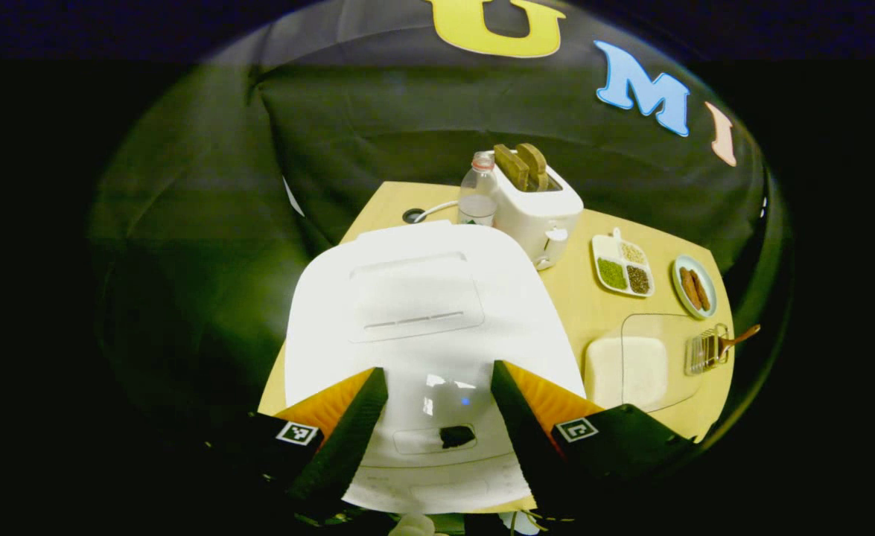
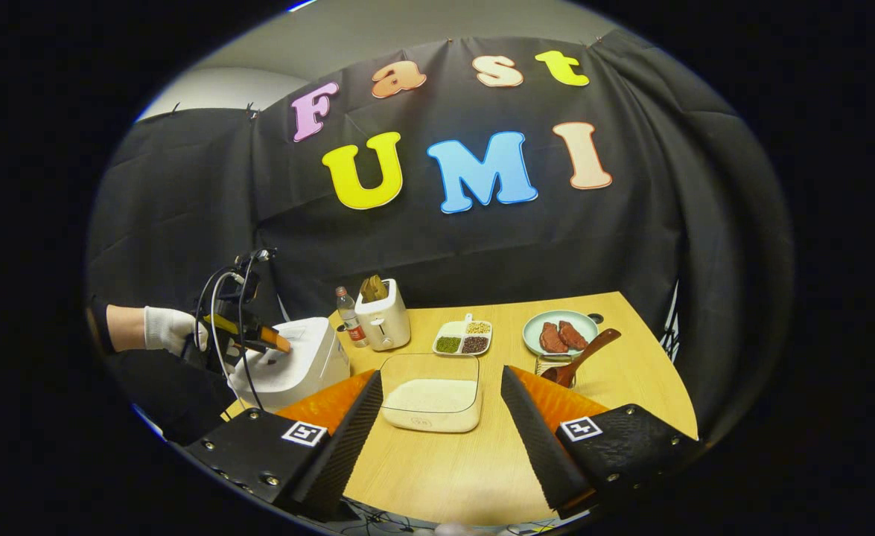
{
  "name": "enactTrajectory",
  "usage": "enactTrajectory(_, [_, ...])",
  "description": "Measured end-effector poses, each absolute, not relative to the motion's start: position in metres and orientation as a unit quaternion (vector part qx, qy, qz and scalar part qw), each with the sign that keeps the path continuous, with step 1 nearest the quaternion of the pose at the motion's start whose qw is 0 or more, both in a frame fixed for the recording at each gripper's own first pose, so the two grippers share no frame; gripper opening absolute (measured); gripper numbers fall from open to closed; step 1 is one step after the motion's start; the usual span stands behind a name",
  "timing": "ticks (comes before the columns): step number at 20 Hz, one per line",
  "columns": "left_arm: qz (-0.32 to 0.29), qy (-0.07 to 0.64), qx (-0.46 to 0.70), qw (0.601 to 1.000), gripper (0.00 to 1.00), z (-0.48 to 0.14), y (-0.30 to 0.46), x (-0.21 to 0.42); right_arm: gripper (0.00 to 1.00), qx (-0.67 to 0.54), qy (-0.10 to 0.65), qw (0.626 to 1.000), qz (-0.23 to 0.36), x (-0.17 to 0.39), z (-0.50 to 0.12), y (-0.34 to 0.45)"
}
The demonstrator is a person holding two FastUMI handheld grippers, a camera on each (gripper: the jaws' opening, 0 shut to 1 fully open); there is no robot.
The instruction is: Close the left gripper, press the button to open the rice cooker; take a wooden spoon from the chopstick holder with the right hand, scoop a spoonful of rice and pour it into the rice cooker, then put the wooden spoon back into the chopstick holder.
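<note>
Opening stage of the rice-cooker task. In the left gripper view, the left gripper point(image 1: 437, 417) hangs above the closed rice cooker point(image 1: 422, 327), fingers spread wide to either side of the lid's front edge, where a dark mark sits on the button panel point(image 1: 437, 439) at 6 o'clock; judged against the task, the jaws are not yet drawn together for the press. The gripper points steeply down at the lid. In the right gripper view, the same tool appears at 9 o'clock, held by a gloved hand point(image 2: 165, 329) over the cooker, cables looping above it. The right gripper point(image 2: 441, 424) waits low over the table point(image 2: 631, 417), fingers wide and holding nothing, aimed at the clear rice container point(image 2: 431, 391) directly ahead. The wooden spoon point(image 2: 582, 356) leans in the wire chopstick holder point(image 2: 549, 366) at 2 o'clock of that container, handle tilted up and right, presumably left reachable for the right hand.
</note>
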State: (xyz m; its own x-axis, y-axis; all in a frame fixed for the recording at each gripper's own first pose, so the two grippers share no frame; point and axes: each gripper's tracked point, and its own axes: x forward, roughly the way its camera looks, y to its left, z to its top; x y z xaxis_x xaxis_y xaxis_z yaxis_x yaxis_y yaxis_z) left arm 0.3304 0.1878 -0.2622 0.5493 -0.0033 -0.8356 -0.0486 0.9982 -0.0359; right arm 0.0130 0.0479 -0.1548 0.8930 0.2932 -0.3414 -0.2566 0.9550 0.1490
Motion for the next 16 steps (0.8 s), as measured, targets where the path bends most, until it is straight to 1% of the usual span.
enactTrajectory(5, [0.012, 0.469, -0.026, 0.883, 0.99, -0.26, 0.187, 0.333, 0.98, 0.056, 0.182, 0.972, 0.137, 0.015, -0.153, 0.043])
enactTrajectory(8, [0.028, 0.431, -0.015, 0.902, 1.0, -0.255, 0.193, 0.336, 0.98, 0.05, 0.174, 0.974, 0.134, 0.016, -0.148, 0.041])
enactTrajectory(10, [0.039, 0.378, 0.017, 0.925, 1.0, -0.233, 0.2, 0.345, 0.98, 0.046, 0.161, 0.977, 0.13, 0.019, -0.141, 0.04])
enactTrajectory(13, [0.037, 0.271, 0.041, 0.961, 1.0, -0.169, 0.187, 0.353, 0.98, 0.046, 0.141, 0.981, 0.122, 0.023, -0.128, 0.039])
enactTrajectory(16, [0.034, 0.19, 0.043, 0.98, 1.0, -0.107, 0.167, 0.328, 0.98, 0.039, 0.118, 0.986, 0.111, 0.028, -0.109, 0.035])
